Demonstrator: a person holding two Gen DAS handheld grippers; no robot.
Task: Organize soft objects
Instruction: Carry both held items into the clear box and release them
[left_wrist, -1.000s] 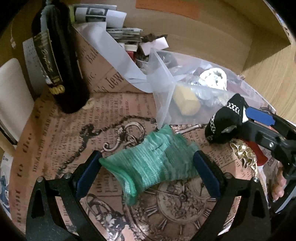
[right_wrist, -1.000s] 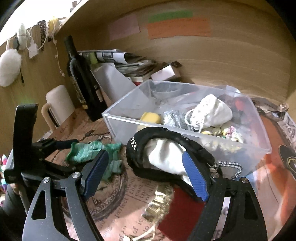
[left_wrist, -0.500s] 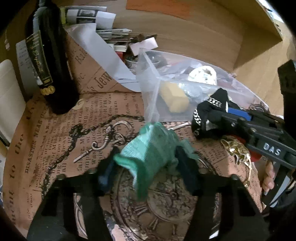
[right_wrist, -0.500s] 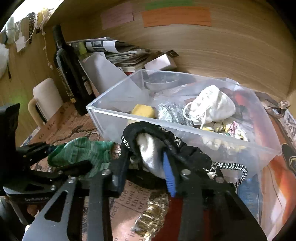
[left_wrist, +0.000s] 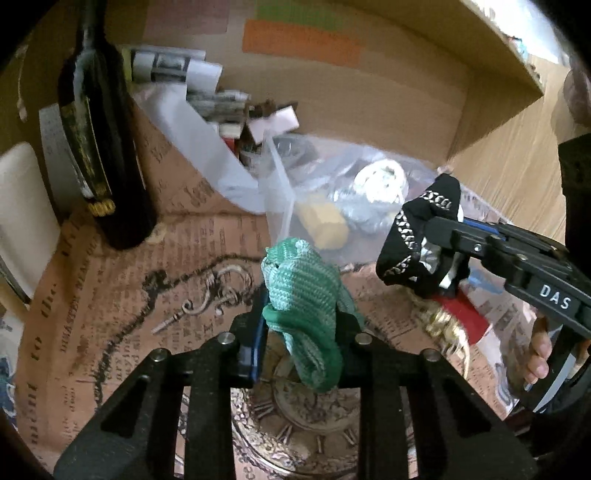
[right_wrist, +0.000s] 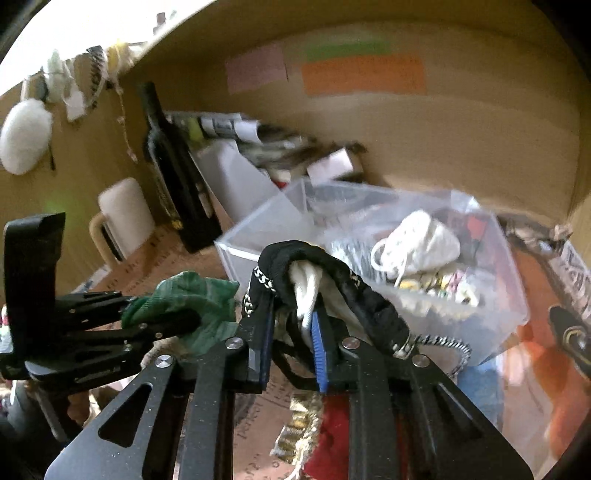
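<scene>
Fingers of my left gripper (left_wrist: 299, 317) clench the green knitted sock (left_wrist: 301, 291), lifted near the clear box (right_wrist: 461, 295). My right gripper (right_wrist: 291, 332) pinches a black-and-white pouch (right_wrist: 325, 280), seemingly just short of the box's near wall.

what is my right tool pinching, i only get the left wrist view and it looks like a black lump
observer: A black pouch with white cloth stuffed inside it. The right tool is shut on both.
operator: anything dangling off it
observer: Yes, a black-and-white cord trails from its right end in front of the clear box, on the side away from the green sock in the left tool.
</scene>
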